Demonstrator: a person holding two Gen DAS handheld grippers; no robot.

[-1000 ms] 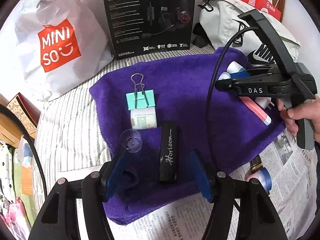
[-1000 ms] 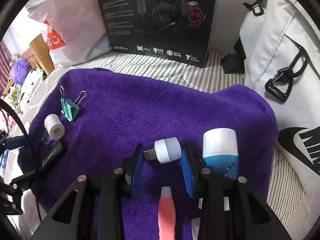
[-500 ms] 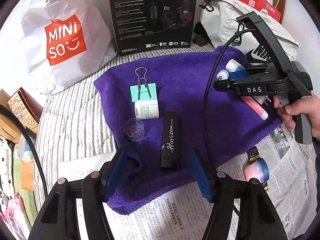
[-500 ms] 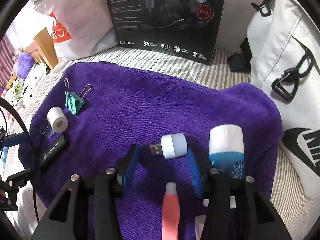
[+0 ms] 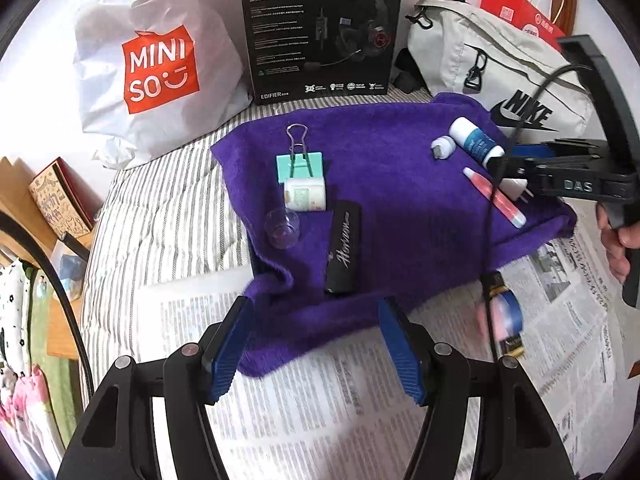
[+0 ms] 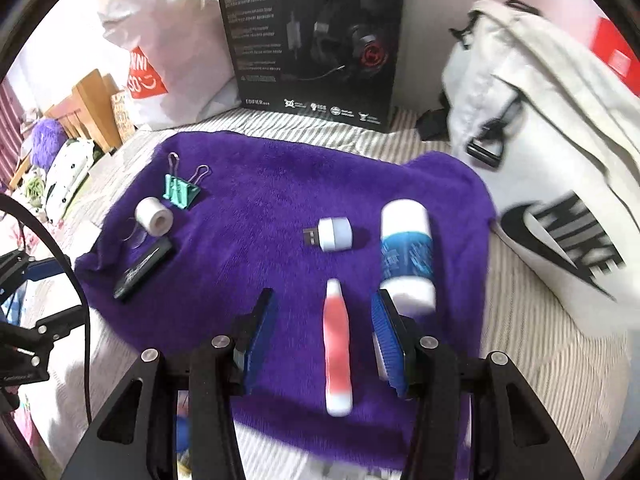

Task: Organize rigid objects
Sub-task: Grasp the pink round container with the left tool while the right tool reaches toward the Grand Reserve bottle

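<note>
Your right tongs [image 6: 324,340] gape empty around the pink tube [image 6: 338,344]; your left tongs [image 5: 316,348] gape at the purple towel's [image 5: 400,208] six o'clock edge.

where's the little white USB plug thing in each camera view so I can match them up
Left wrist: the USB plug lies upper right on the purple towel.
Right wrist: the USB plug sits centre frame, ahead of the right claw.
Shared landmark: the blue-and-white bottle lies beside it in both.
</note>
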